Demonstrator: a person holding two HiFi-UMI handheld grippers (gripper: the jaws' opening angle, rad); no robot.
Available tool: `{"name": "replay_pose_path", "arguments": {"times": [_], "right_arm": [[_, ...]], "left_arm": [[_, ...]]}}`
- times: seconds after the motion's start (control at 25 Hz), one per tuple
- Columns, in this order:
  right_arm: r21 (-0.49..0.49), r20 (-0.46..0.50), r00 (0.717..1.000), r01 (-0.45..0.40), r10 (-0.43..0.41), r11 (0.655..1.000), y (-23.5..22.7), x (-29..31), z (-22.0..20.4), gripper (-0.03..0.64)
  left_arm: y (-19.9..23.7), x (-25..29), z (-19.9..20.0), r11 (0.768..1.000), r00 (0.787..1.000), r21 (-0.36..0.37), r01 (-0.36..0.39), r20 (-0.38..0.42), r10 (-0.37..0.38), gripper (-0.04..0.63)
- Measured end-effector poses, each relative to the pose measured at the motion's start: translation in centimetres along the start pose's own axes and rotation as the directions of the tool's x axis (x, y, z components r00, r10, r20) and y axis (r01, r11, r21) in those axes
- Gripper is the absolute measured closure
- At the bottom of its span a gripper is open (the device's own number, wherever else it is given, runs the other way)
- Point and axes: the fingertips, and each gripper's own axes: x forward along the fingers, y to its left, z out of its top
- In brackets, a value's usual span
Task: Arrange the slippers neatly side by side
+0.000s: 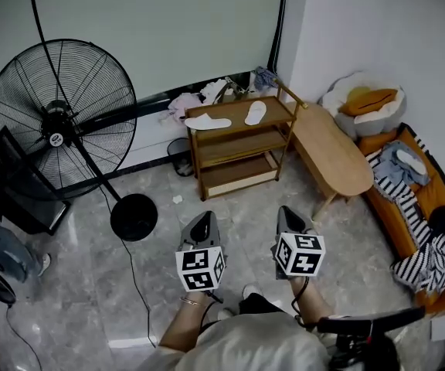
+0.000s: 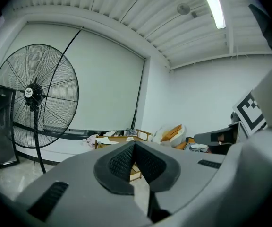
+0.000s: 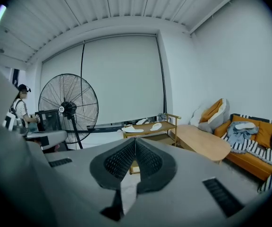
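Observation:
Two white slippers lie apart on the top board of a wooden shelf rack (image 1: 280,117) by the far wall. The left slipper (image 1: 207,121) lies crosswise and the right slipper (image 1: 255,112) points away at an angle. Both appear small in the right gripper view, as the left slipper (image 3: 132,129) and the right slipper (image 3: 156,126). My left gripper (image 1: 205,221) and right gripper (image 1: 288,213) hover side by side over the floor, well short of the rack. Each is shut and holds nothing. The left gripper (image 2: 135,145) and right gripper (image 3: 135,141) point toward the rack.
A large standing fan (image 1: 59,118) with a round base (image 1: 134,216) and a floor cable stands to the left. An oval wooden table (image 1: 327,149) stands right of the rack, and beyond it an orange sofa (image 1: 431,199) with clothes. A person (image 3: 20,108) stands at far left.

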Motion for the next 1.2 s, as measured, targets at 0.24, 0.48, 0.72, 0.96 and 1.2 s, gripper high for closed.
{"name": "replay_pose_path", "arguments": {"times": [0.24, 0.48, 0.72, 0.96, 1.2], "right_arm": [[0.008, -0.011, 1.0, 0.026, -0.026, 1.0, -0.9, 1.8, -0.4, 0.583], [0.012, -0.019, 0.999, 0.026, -0.025, 1.0, -2.1, 4.8, 0.5, 0.583], [0.01, -0.023, 1.0, 0.011, -0.011, 1.0, -3.1, 8.9, 2.3, 0.583], [0.005, -0.019, 1.0, 0.015, -0.015, 1.0, -5.7, 12.7, 4.8, 0.583], [0.011, -0.028, 1.0, 0.01, -0.009, 1.0, -8.4, 16.5, 6.5, 0.583]], "left_arm": [[1.3, 2.0, 0.0, 1.0, 1.0, -0.009, -0.01, 0.001, 0.01, 0.588], [2.4, 5.1, 0.2, 0.999, 0.999, -0.02, -0.033, -0.007, 0.033, 0.588], [3.0, 10.0, 1.2, 0.999, 0.999, -0.017, -0.031, -0.01, 0.031, 0.588], [2.3, 15.3, 3.2, 1.0, 1.0, 0.001, -0.018, 0.003, 0.018, 0.588], [1.9, 19.9, 4.2, 1.0, 1.0, 0.01, -0.024, -0.004, 0.024, 0.588]]}}
